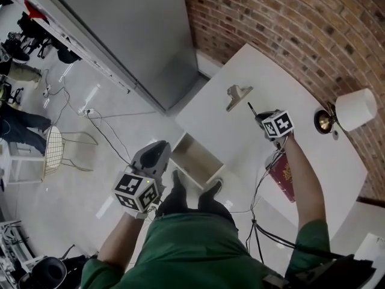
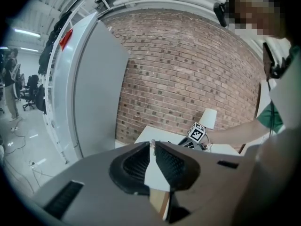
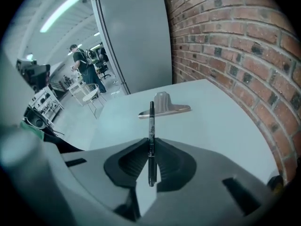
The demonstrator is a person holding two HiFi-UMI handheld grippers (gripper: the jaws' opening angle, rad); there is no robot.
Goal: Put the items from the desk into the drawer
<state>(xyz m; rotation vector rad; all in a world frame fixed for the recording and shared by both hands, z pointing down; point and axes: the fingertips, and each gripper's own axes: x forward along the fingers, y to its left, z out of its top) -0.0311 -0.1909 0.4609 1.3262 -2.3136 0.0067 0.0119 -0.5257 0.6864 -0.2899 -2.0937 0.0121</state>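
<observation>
My right gripper (image 1: 263, 120) hovers over the middle of the white desk (image 1: 222, 125), shut on a black pen (image 1: 251, 109). In the right gripper view the pen (image 3: 151, 126) stands upright between the closed jaws of that gripper (image 3: 151, 145). Just beyond it a silver metal clip (image 3: 164, 106) lies on the desk; the same clip (image 1: 239, 95) shows in the head view. The open drawer (image 1: 194, 155) juts from the desk's near side. My left gripper (image 1: 159, 149) hangs off the desk, just left of the drawer, shut with nothing between its jaws (image 2: 152, 145).
A dark red book (image 1: 283, 176) lies on the desk by my right forearm. A white-shaded lamp (image 1: 355, 108) stands at the desk's right end against the brick wall (image 1: 289, 23). A grey partition (image 1: 132, 29) rises to the left; cables (image 1: 102, 131) trail on the floor.
</observation>
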